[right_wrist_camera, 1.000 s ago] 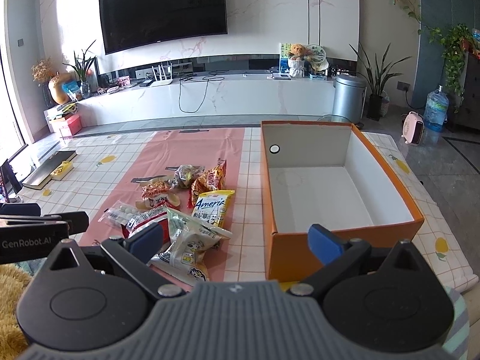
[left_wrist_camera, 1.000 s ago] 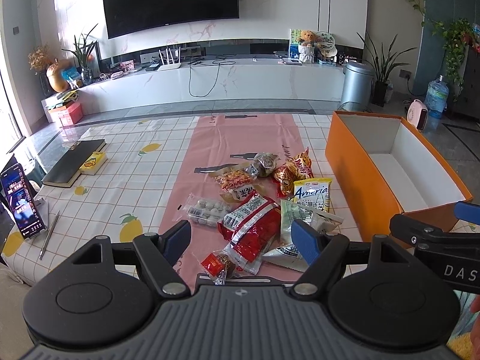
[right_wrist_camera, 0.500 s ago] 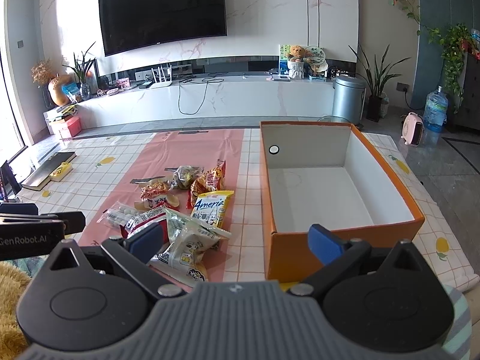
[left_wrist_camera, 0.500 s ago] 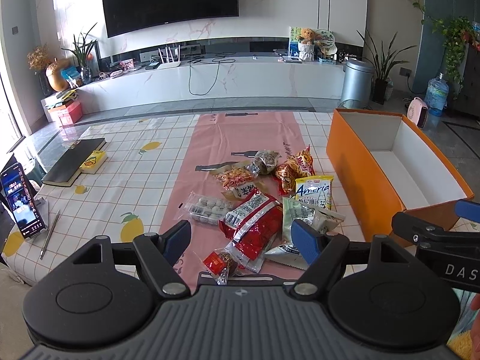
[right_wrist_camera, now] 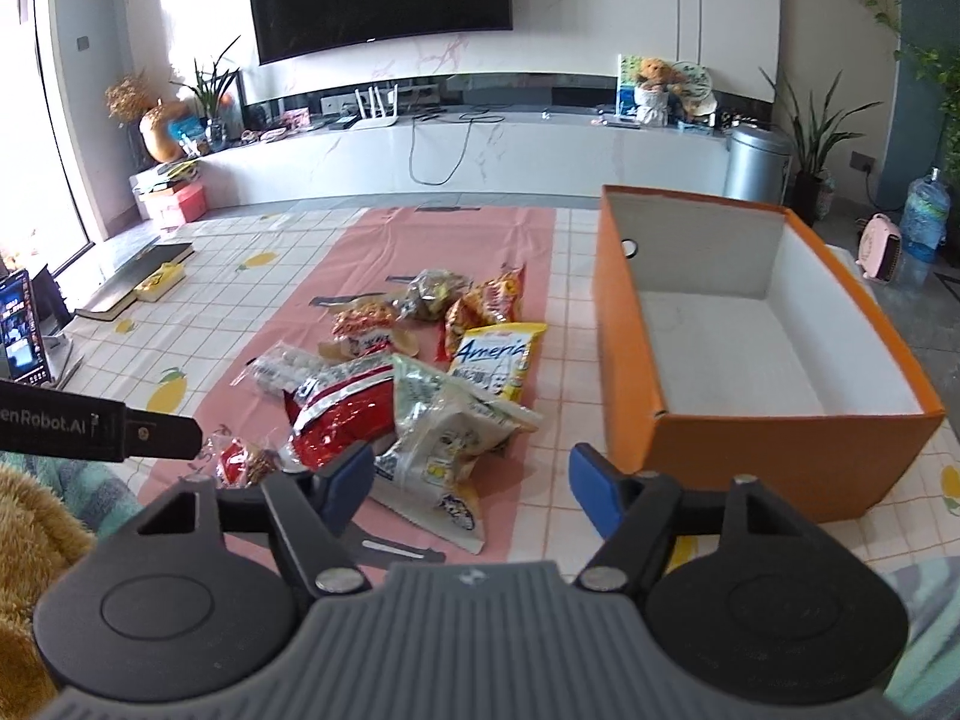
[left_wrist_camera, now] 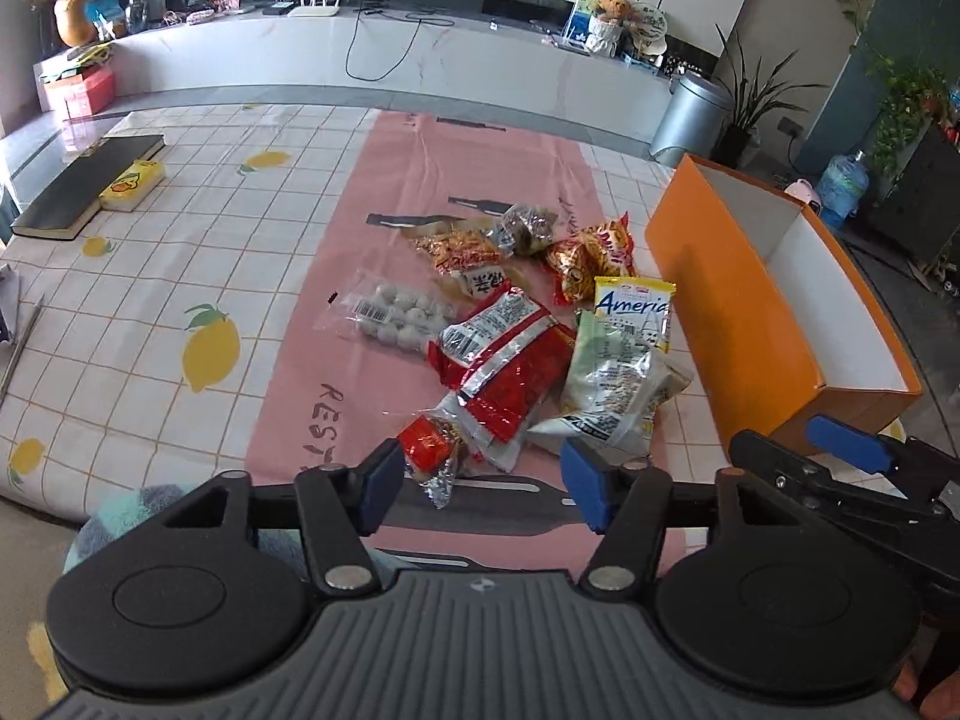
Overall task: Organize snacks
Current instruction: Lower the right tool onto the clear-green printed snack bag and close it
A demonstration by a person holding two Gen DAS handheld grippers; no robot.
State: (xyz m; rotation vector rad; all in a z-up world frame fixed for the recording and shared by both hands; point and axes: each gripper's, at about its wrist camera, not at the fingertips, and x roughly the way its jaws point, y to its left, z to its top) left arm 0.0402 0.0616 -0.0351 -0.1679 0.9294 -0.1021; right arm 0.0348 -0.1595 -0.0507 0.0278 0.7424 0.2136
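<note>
Several snack packets lie in a heap on the pink table runner: a red bag, a pale green bag, a yellow "America" bag, a clear pack of white balls and a small red wrapped snack. An empty orange box with a white inside stands to their right. My left gripper is open, just short of the small red snack. My right gripper is open and empty above the near end of the green bag.
A black book with a yellow box lies at the table's far left. A phone on a stand is at the left edge. A TV console, bin and plants stand beyond the table.
Both grippers have moved forward and tilted down toward the snack heap. The packets now lie close under the fingertips. Jaws stay open.
</note>
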